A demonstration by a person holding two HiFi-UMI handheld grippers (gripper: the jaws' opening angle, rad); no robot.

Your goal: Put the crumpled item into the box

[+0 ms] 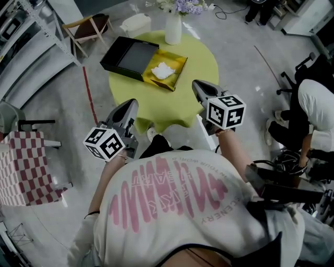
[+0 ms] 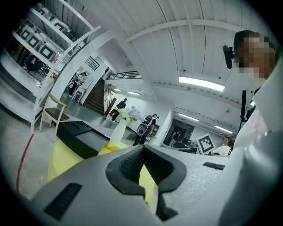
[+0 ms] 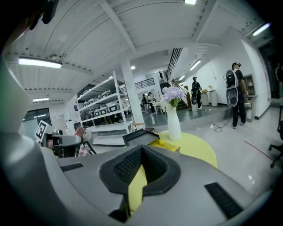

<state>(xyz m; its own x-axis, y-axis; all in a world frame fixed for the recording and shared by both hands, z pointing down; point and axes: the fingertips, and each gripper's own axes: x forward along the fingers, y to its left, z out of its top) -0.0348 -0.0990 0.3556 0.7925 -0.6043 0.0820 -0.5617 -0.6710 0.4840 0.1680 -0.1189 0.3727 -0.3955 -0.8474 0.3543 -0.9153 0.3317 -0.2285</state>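
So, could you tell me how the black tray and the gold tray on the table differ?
The black tray is empty, while the gold tray holds a white crumpled item. The black tray looks larger than the gold tray. Both are shallow, rectangular and lie side by side on the yellow-green table.

A person in a white printed shirt (image 1: 172, 203) holds the left gripper (image 1: 132, 104) and the right gripper (image 1: 198, 85) over the near edge of a round yellow-green table (image 1: 201, 57). Toward the table's far left edge, a crumpled white item (image 1: 163, 70) lies inside an open gold box (image 1: 180, 63), which touches a shallow black box (image 1: 130, 56) overhanging that edge. A white vase (image 1: 173, 28) of pale purple flowers (image 1: 186, 6) stands at the far edge.
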